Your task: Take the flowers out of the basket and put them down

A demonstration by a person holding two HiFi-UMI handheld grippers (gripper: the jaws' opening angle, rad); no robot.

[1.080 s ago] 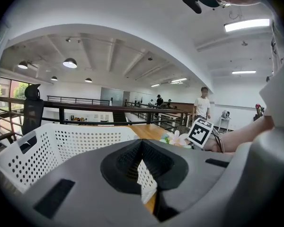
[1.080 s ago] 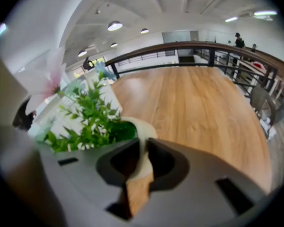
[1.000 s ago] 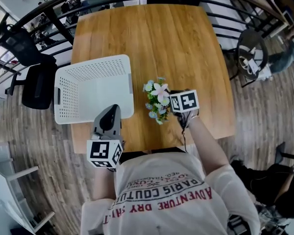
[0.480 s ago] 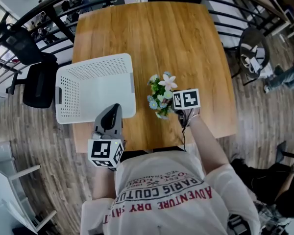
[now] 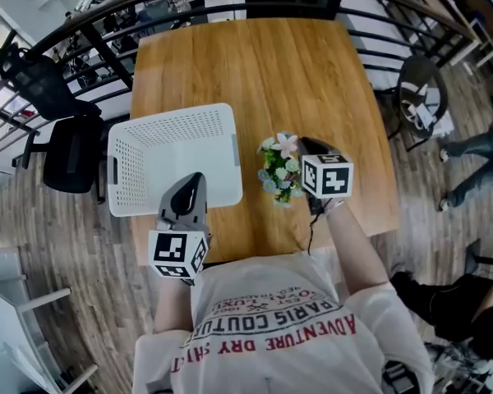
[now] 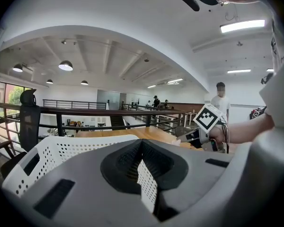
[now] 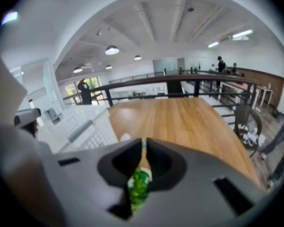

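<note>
Right tongs (image 7: pixel 143 167) have just been closing and pinch the green stem of the artificial flowers (image 5: pixel 279 167) over the wooden bench (image 5: pixel 255 64), just beside the white perforated basket (image 5: pixel 172 115). The stem's end is hidden. Left tongs (image 6: pixel 142 143) are pressed together, empty.

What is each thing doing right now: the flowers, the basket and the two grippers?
Flowers: out of the basket, just to its right, pinched by the right gripper.
Basket: upright on the table, empty.
Right gripper: jaws have just been closing, now shut on the flowers' green part.
Left gripper: jaws together, holding nothing.
</note>
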